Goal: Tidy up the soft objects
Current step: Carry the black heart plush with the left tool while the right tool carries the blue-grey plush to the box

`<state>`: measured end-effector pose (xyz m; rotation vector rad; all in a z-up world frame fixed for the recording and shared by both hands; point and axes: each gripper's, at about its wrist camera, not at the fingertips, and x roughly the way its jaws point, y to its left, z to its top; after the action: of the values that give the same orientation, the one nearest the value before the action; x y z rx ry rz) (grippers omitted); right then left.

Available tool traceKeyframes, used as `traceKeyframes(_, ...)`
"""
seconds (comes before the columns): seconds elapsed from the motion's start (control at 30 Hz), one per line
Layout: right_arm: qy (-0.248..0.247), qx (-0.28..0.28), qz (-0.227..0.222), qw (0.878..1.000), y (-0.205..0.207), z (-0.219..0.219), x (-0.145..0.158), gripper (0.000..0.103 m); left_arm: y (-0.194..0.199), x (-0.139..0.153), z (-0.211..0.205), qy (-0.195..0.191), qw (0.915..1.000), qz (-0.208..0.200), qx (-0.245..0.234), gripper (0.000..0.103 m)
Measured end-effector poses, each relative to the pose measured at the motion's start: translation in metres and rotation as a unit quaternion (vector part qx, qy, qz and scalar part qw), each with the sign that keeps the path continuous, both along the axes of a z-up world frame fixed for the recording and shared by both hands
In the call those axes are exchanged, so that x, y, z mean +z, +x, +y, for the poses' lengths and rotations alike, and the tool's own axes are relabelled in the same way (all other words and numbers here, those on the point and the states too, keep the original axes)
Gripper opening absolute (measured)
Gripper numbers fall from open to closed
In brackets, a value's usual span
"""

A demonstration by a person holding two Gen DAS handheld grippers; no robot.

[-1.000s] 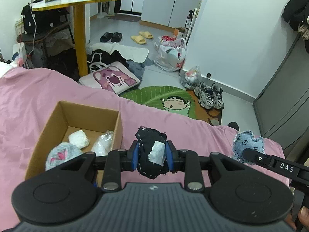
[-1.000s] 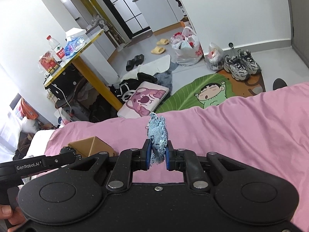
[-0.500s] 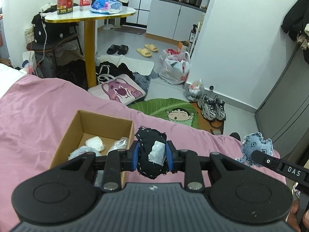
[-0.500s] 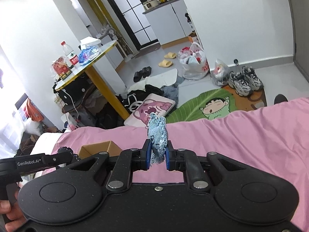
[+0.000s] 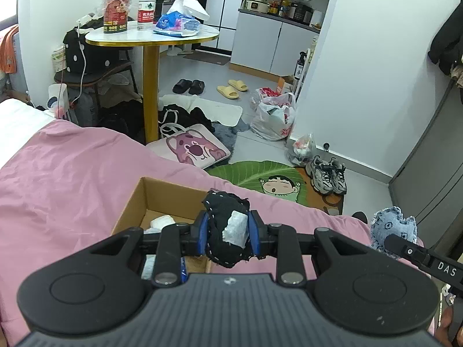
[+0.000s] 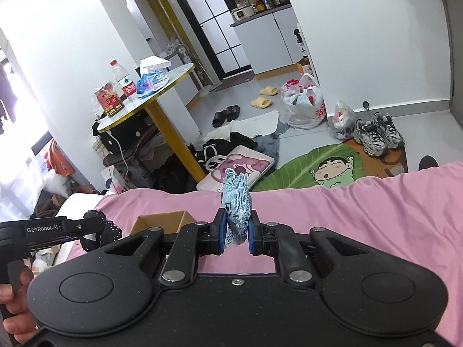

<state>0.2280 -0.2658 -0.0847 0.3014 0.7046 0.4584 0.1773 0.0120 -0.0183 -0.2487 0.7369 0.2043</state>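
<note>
Cardboard box (image 5: 162, 199) sits open on a pink bedspread (image 5: 66, 179), with pale soft items on its floor. The left gripper (image 5: 228, 232) is clamped on a black stitched pad (image 5: 227, 228), held above the box's right wall. The right gripper (image 6: 235, 232) pinches a blue denim pad (image 6: 235, 199) further right of the box. Best to centre the black pad over the opening and lower it before letting go, so it cannot catch on the wall
</note>
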Motion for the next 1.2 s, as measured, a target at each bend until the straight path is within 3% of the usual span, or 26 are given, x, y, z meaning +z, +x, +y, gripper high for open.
traceKeyframes(0.5,-0.005,0.015,-0.007,1.000,-0.005,0.020,0.000,0.015,0.002,-0.010,0.027,-0.012,0.9997,0.004,0.023,0.028)
traceKeyframes(1.2,-0.021,0.065,0.020,0.997,0.004,0.073,-0.016,0.015,0.019,-0.058,0.071,-0.055,0.9959,0.053,0.048,0.028)
